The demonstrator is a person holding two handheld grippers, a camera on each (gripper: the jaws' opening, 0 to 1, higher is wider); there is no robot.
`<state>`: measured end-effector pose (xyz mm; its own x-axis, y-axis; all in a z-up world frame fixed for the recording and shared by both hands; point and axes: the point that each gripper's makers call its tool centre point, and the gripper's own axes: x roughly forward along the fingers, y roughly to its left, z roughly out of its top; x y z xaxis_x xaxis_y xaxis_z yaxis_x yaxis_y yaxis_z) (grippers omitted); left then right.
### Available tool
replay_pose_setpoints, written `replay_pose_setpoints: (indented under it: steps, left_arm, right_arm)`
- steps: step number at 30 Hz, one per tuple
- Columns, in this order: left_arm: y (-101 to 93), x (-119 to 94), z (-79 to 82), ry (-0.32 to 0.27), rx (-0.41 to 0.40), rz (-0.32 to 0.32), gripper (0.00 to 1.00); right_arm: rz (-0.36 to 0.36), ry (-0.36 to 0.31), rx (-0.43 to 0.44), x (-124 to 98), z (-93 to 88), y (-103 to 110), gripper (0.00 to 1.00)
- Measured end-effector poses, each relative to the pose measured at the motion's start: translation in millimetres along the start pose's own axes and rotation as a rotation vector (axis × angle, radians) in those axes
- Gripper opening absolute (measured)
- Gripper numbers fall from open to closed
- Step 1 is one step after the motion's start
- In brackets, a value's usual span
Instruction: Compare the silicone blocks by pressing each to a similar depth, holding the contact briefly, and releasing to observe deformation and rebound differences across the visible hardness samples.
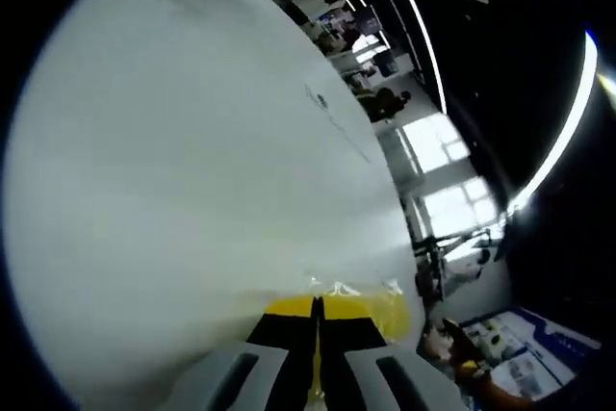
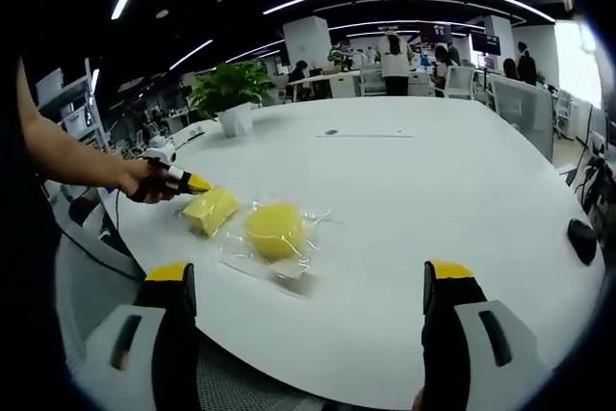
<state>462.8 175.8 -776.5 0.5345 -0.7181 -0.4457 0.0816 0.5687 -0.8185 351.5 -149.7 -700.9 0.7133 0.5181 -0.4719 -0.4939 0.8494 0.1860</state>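
In the right gripper view two yellow silicone blocks lie near the table's front left edge. One is a squarish block (image 2: 210, 209); the other is a rounder block (image 2: 274, 230) in clear plastic wrap. A hand holds my left gripper (image 2: 195, 183) with its tip against the squarish block's far left edge. My right gripper (image 2: 308, 274) hangs open and wide above the table edge, short of the blocks, with nothing between its jaws. In the left gripper view my left gripper (image 1: 316, 301) is shut, its tips resting on the wrapped yellow block (image 1: 380, 313).
The white table (image 2: 404, 180) stretches far back and right. A potted plant (image 2: 231, 93) stands at its far left and a dark object (image 2: 581, 240) lies at the right edge. A cable trails off the left edge. People and desks are in the background.
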Motion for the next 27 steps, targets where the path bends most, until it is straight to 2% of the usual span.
replay_pose_setpoints:
  steps: [3,7,9,15,17,19,21,27]
  left_arm:
    - [-7.7,-3.6,1.7,-0.016,0.012,-0.024,0.0]
    - [-30.8,-8.3,9.2,-0.056,0.051,-0.112,0.0]
    - [-37.7,-10.4,14.0,-0.07,0.059,-0.119,0.0]
    - [-51.6,-17.4,27.7,-0.119,0.135,-0.114,0.0]
    - [-52.3,-20.6,29.1,-0.13,0.171,-0.091,0.0]
    - [-57.7,-23.2,30.7,-0.154,0.237,-0.093,0.0]
    - [-61.8,-26.4,31.8,-0.172,0.289,-0.065,0.0]
    - [-75.6,-33.7,38.1,-0.209,0.347,-0.063,0.0]
  right_arm:
    - [0.0,-0.002,0.003,-0.4,-0.2,1.1,0.92]
    - [0.004,-0.008,0.007,0.3,0.7,4.7,0.92]
    - [0.011,-0.008,-0.009,1.6,2.4,8.6,0.92]
    - [0.033,-0.034,-0.004,2.0,11.0,15.5,0.94]
    - [0.037,-0.046,-0.004,1.4,13.6,17.7,0.96]
    - [0.054,-0.042,-0.003,1.7,11.3,20.5,0.96]
    - [0.065,-0.031,-0.003,2.3,6.8,22.6,0.96]
    - [0.093,-0.027,-0.002,1.6,8.0,27.5,0.96]
